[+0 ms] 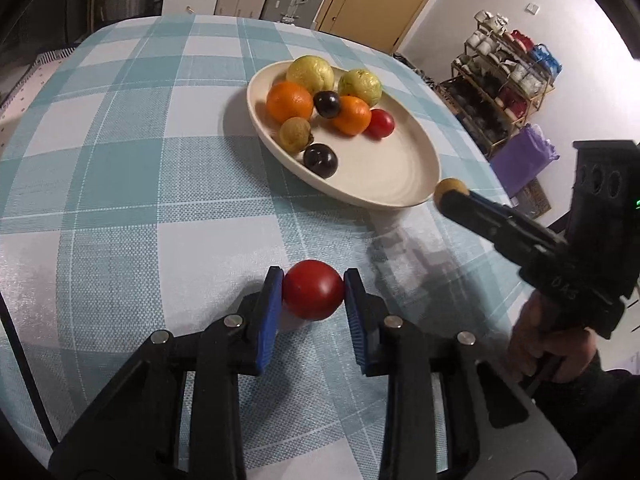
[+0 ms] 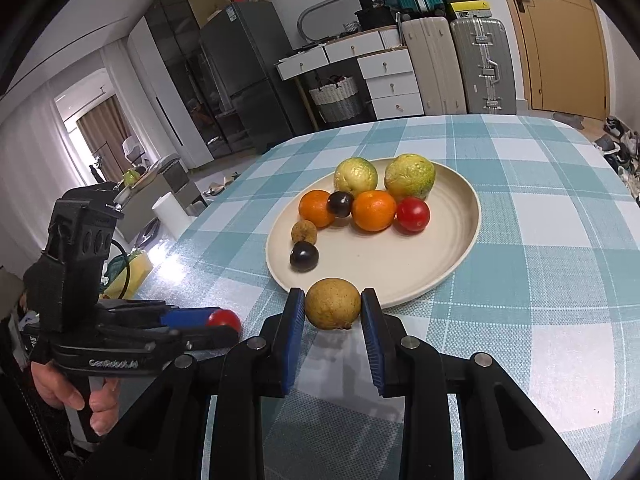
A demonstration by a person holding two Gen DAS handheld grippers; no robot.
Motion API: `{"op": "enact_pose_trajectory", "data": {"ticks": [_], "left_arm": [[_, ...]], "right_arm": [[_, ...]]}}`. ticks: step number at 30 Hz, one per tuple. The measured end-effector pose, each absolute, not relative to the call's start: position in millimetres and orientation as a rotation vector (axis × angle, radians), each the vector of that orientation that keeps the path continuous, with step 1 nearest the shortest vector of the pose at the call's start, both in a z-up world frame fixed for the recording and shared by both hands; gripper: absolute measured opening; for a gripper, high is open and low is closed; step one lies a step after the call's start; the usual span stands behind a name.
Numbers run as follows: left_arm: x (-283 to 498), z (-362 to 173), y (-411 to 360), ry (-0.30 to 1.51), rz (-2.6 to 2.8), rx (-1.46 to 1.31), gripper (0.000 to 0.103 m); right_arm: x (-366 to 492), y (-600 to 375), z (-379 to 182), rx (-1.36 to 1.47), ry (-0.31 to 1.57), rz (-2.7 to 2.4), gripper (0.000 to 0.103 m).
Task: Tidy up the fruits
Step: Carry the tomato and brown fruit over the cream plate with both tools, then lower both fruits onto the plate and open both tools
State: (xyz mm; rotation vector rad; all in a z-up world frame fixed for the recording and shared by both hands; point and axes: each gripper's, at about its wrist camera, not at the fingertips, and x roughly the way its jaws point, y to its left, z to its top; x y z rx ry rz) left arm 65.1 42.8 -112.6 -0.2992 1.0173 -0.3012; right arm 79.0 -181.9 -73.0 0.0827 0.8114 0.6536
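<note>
Above the checked tabletop (image 1: 120,208), a red tomato (image 1: 313,290) is gripped by the left tongs (image 1: 313,296) and a yellow-brown fruit (image 2: 333,303) by the right tongs (image 2: 333,312), likely destined for the fruit-filled plate (image 2: 448,264).

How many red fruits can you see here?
2. One red fruit lies on the plate, touching an orange. The other red fruit is clamped in the left gripper above the tablecloth. None seems hidden.
</note>
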Motion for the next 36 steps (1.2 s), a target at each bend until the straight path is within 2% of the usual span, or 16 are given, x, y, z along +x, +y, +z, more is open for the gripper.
{"op": "enact_pose_trajectory", "data": {"ticks": [13, 25, 36], "left_arm": [[113, -59, 43, 0.891, -0.346, -0.331, 0.028], [175, -76, 25, 0.947, -0.369, -0.355, 0.028], [200, -94, 14, 1.002, -0.363, -0.352, 0.028]], "right_arm": [[94, -173, -69, 0.065, 0.804, 0.677, 0.029], [126, -170, -75, 0.051, 0.834, 0.655, 0.029], [148, -162, -87, 0.059, 0.878, 0.656, 0.029]]}}
